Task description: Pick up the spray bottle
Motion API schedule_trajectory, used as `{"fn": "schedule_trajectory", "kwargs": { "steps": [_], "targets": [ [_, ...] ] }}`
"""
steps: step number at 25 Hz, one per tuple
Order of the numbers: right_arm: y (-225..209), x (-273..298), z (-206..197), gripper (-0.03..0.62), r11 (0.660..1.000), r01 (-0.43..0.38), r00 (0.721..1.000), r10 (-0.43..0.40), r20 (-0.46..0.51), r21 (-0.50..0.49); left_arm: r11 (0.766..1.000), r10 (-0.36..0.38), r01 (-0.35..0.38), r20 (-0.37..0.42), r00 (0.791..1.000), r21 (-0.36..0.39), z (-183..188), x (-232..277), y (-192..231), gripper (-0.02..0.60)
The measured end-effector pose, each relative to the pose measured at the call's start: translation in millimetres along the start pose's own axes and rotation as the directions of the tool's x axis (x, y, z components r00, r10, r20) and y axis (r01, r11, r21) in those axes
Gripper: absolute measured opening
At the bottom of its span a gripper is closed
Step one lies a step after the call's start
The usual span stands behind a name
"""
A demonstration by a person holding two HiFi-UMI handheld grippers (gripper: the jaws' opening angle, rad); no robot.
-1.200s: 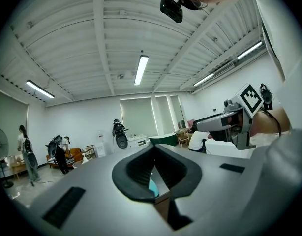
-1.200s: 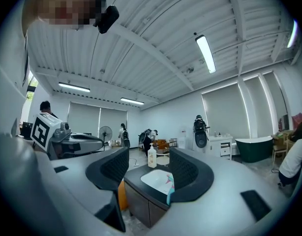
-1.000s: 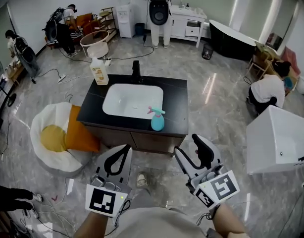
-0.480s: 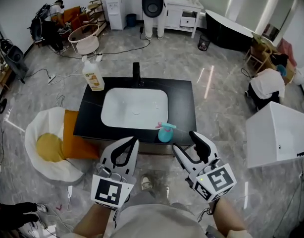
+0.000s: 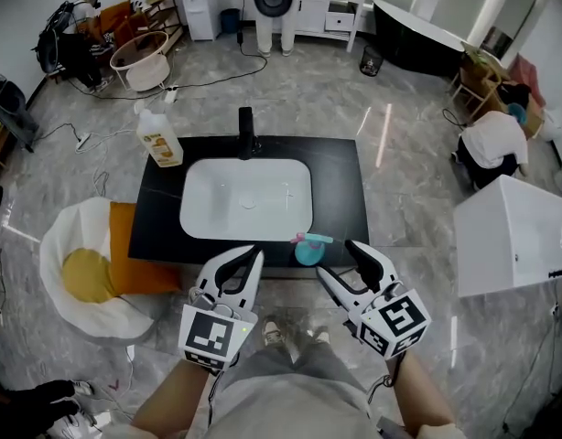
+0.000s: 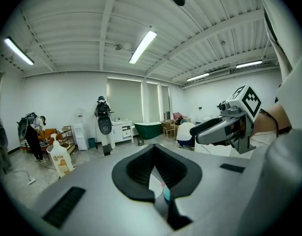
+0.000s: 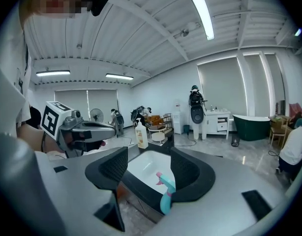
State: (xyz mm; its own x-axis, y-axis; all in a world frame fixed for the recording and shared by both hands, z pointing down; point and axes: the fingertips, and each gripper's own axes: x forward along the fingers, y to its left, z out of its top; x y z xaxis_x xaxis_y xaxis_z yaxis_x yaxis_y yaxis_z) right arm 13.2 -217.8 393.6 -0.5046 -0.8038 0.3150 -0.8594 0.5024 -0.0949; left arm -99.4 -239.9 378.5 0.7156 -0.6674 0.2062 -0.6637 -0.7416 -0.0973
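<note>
The teal spray bottle with a pink trigger stands upright on the black counter, at its front edge beside the white sink. My right gripper is open, just in front of and slightly right of the bottle, not touching it. In the right gripper view the bottle shows low between the spread jaws of that gripper. My left gripper hovers at the counter's front edge left of the bottle, its tips together on nothing. Through its slit a sliver of the bottle is visible.
A soap pump bottle stands on the counter's far left corner and a black faucet behind the sink. On the floor lie a white and yellow cushion to the left and a white box to the right. People are farther back.
Both grippers and the head have come forward to the counter. The bottle now sits right by the right gripper's fingertips. Neither gripper's jaws have changed.
</note>
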Motion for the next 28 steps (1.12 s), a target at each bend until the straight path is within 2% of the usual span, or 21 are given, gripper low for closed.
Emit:
{"fn": "schedule_trajectory", "kwargs": {
  "steps": [9, 14, 17, 24, 28],
  "targets": [
    [-26, 41, -66, 0.293, 0.998, -0.053, 0.989, 0.057, -0.137, 0.034, 0.998, -0.016, 0.009, -0.12, 0.993, -0.058, -59, 32, -1, 0.017],
    [-46, 59, -101, 0.307, 0.995, -0.082, 0.973, 0.069, -0.22, -0.052, 0.995, -0.012, -0.007, -0.192, 0.981, -0.099, -85, 46, -9, 0.017],
    [-58, 72, -116, 0.307, 0.994, -0.101, 0.968, 0.089, -0.234, -0.039, 0.993, -0.003, -0.024, -0.226, 0.974, -0.118, -101, 54, -9, 0.017],
    [-64, 101, -146, 0.311, 0.983, -0.181, 0.943, 0.167, -0.288, -0.022, 0.984, 0.002, -0.051, -0.268, 0.963, -0.173, -128, 79, -8, 0.017],
    [-63, 116, -159, 0.31, 0.976, -0.211, 0.933, 0.183, -0.311, -0.057, 0.976, 0.011, -0.071, -0.28, 0.96, -0.206, -139, 90, -2, 0.017]
  ]
}}
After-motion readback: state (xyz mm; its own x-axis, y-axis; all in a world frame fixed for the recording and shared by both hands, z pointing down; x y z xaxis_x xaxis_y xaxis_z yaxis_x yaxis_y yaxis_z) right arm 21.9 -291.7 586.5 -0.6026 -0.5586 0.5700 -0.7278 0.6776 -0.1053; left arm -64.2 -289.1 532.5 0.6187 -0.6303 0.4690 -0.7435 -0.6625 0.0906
